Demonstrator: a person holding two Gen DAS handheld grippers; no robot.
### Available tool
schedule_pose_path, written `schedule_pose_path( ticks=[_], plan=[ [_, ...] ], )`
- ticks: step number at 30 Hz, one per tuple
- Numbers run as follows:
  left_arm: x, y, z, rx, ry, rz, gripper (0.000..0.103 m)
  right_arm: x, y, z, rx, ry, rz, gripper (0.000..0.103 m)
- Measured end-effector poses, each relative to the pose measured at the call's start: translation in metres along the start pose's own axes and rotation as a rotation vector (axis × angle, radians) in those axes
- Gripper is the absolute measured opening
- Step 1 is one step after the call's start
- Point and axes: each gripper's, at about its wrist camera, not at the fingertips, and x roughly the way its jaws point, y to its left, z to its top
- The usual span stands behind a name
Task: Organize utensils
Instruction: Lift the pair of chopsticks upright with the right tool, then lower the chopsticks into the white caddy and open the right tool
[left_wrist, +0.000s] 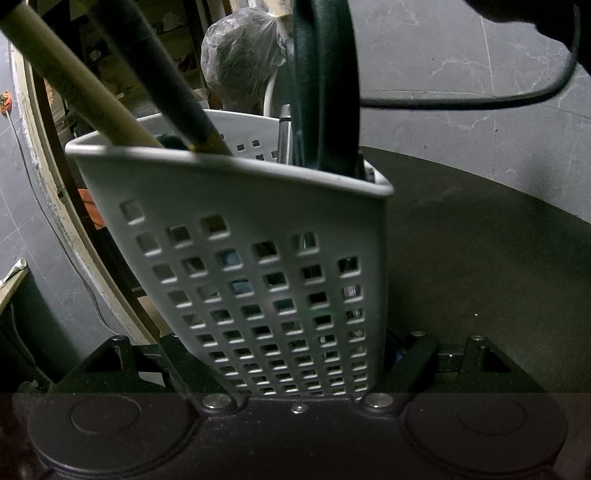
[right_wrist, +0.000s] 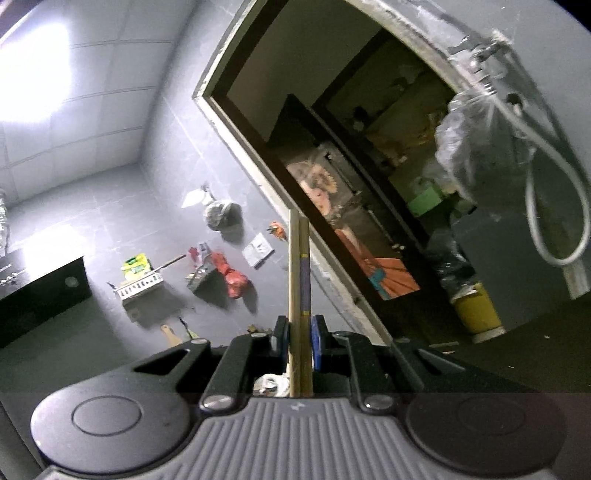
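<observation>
Dark round table (left_wrist: 480, 258) underfoot, grey tiled wall behind. Close in, the left hand-held gripper (left_wrist: 299, 354) clamps the white perforated utensil holder (left_wrist: 258, 266) standing on the table, handles poking out of its top. The right hand-held gripper (right_wrist: 300, 339) pinches a pair of chopsticks (right_wrist: 300, 280), upright, with the doorway (right_wrist: 369, 166) beyond.

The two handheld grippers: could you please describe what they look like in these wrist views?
The left gripper has a dark body with two round discs, silver screws and black angular finger links. The right gripper has the same discs and black links, a grey ribbed middle panel and blue pads on its fingers. A black cable crosses the left view.
</observation>
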Motion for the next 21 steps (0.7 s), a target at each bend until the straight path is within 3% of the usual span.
schedule_pose_path(
  ticks=[9,21],
  plan=[
    [0.000,0.001,0.000,-0.004,-0.004,0.001,0.082,0.026,0.001,-0.011,-0.032,0.047,0.015,0.014],
    [0.002,0.002,-0.002,-0.010,-0.009,0.003,0.082,0.019,0.000,-0.048,-0.079,0.045,-0.051,0.014]
  ],
)
